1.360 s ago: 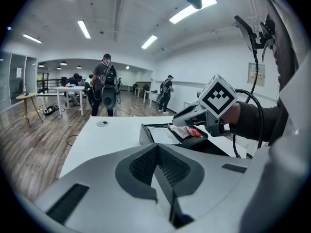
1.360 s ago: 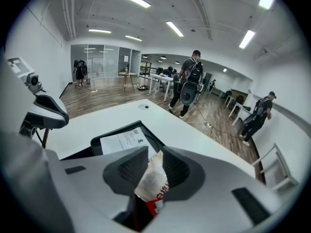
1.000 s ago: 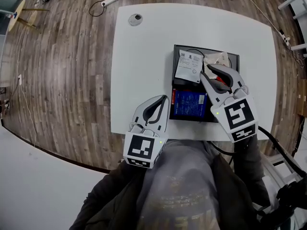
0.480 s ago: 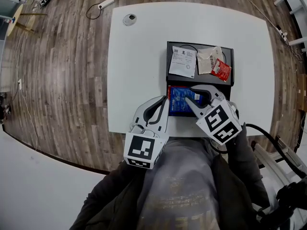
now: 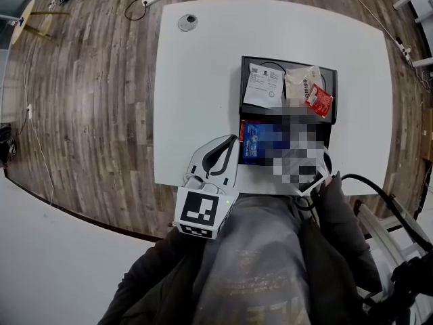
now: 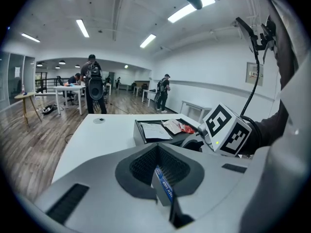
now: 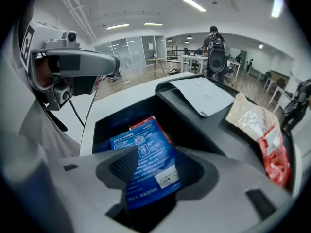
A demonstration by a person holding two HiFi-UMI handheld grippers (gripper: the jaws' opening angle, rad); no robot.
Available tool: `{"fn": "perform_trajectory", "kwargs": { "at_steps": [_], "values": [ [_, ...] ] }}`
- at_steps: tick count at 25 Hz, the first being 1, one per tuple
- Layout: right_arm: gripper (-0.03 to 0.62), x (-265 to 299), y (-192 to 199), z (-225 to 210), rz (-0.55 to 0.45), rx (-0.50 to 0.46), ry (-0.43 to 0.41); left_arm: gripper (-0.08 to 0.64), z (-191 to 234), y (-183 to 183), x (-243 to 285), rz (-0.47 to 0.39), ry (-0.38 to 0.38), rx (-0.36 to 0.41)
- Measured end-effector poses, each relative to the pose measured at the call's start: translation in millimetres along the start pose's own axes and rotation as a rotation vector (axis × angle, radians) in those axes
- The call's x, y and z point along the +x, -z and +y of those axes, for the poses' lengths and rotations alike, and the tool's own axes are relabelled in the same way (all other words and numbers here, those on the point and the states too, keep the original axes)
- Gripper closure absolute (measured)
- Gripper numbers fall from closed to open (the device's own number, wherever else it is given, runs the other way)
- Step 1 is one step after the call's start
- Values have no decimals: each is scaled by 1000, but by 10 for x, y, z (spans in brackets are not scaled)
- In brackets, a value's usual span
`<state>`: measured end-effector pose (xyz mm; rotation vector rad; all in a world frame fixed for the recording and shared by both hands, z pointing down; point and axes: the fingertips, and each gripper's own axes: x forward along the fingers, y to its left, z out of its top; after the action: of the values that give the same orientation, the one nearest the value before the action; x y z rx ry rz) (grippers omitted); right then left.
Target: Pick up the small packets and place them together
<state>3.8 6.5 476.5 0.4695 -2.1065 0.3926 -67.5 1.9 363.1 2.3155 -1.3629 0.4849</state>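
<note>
1. Blue packet (image 7: 146, 178): I read it at the centre of the right gripper view. It lies tilted in the gap of the right gripper (image 7: 154, 161), above the near compartment of the black tray (image 7: 194, 118). More blue packets (image 7: 121, 141) lie in that compartment, directly under it.

2. Right gripper: the jaws stand wide and have just been opening. The packet sits between them, and the pads do not press on it.

3. Second packet (image 6: 163, 187): I see it edge-on at the lower centre of the left gripper view, pinched in narrow jaws.

4. Left gripper (image 5: 229, 146): in the head view it sits at lower centre, across the near edge of the white table (image 5: 196, 80), just left of the tray.

5. Far compartment, left to right in the head view: white sheet (image 5: 264, 87), beige pouch (image 5: 301, 81), red sachet (image 5: 318, 101).
</note>
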Motion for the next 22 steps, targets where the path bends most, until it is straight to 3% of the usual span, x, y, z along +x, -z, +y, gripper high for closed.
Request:
{"fn": "perform_trajectory", "kwargs": {
  "at_steps": [8,11,13,22],
  "values": [
    [380,29,8,13,16,22,-16,558,48,28,18,10,-3,-15],
    [456,17,5,15,12,-5,10,558,56,18,11,7,-3,-15],
    [591,16,26,23,33,-37,36,558,57,17,1,5,-3,-14],
    [591,-103,2,-16,-1,-52,67,558,27,20,-35,0,0,-10]
  ]
}}
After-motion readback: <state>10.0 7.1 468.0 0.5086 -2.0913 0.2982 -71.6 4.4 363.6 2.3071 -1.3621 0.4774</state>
